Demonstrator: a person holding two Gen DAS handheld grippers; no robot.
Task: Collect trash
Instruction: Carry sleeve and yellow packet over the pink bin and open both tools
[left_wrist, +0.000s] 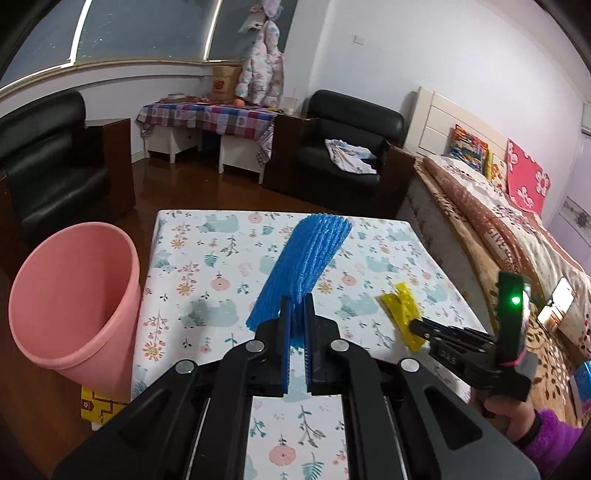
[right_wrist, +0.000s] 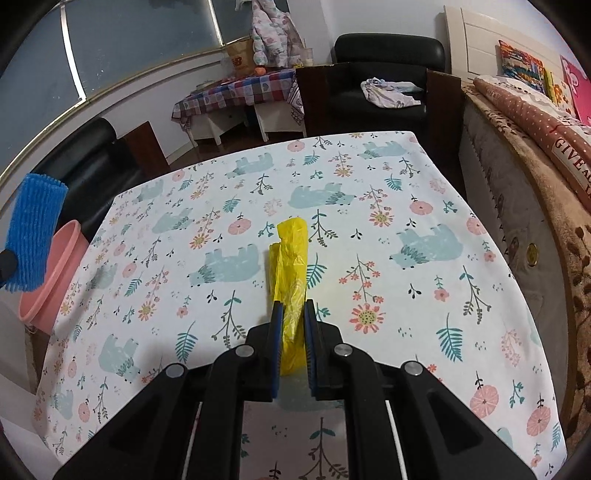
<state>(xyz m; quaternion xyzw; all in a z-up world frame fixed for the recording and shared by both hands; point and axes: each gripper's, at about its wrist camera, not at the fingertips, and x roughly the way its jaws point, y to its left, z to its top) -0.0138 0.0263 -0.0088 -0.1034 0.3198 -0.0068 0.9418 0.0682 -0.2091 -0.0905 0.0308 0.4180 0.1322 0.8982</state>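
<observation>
From the left wrist camera, the left gripper pinches the near end of a blue foam net sleeve, which sticks out ahead above a table with a floral cloth. A pink bin stands just beside the table's left edge. To the right, the right gripper grips a yellow plastic scrap.

From the right wrist camera, its jaws pinch the yellow scrap's near end above the cloth; the blue sleeve hangs over the pink bin at far left
</observation>
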